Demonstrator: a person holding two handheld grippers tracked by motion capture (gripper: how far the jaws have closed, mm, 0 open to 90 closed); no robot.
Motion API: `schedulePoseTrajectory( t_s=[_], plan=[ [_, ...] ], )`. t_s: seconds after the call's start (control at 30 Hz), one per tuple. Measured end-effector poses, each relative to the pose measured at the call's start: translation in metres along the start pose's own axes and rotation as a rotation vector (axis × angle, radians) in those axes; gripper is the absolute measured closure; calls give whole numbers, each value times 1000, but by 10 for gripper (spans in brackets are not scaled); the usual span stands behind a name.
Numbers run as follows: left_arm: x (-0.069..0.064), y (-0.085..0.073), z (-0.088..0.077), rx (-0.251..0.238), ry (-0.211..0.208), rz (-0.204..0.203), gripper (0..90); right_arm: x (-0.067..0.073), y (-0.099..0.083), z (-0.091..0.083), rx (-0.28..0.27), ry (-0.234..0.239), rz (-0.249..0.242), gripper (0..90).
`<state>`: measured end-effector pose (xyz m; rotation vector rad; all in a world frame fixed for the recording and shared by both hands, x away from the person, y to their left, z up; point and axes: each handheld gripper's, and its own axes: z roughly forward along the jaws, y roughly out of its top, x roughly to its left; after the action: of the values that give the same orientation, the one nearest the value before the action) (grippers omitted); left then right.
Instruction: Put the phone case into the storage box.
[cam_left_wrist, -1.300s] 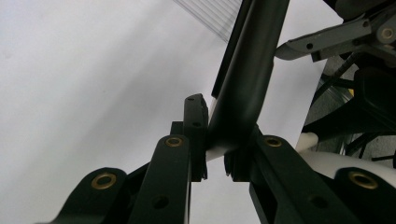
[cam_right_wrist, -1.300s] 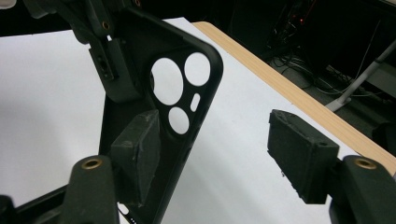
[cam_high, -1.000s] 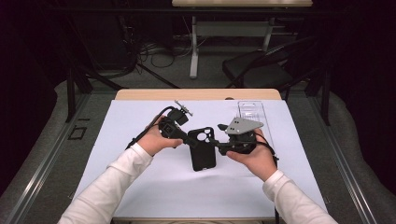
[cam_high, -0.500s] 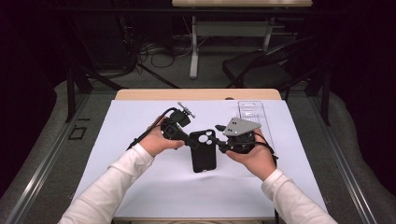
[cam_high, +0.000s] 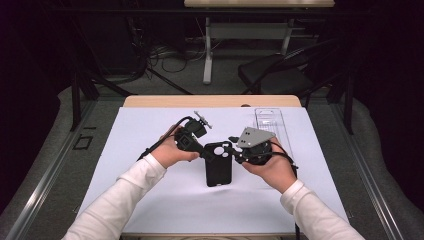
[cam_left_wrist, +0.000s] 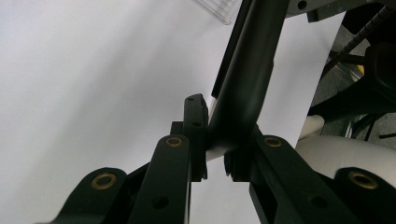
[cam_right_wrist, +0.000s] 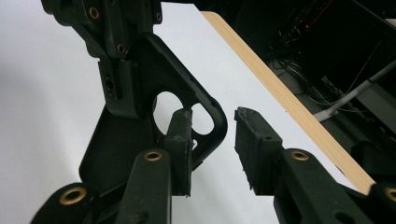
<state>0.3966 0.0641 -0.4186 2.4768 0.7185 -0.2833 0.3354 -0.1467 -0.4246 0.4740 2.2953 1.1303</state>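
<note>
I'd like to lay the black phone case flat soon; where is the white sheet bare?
Bare: the sheet's left part beyond the left gripper, and the front strip between the sleeves. Crowded: the middle around the phone case, right gripper, and clear tray.

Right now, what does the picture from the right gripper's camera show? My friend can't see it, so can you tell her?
A black phone case hangs over a white table, clamped near its top by the left gripper. The right gripper has been closing around the case's corner by the camera holes; a gap remains at its far jaw.
</note>
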Motion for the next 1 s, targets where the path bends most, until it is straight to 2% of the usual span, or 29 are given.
schedulePoseTrajectory(
  t_s=[0.53,1.0],
  plan=[
    [-2,1,4,26,6,10,815,3,6,0,45,-7,-65,712],
    [-2,2,4,26,2,11,815,4,7,1,55,-12,-85,754]
  ],
)
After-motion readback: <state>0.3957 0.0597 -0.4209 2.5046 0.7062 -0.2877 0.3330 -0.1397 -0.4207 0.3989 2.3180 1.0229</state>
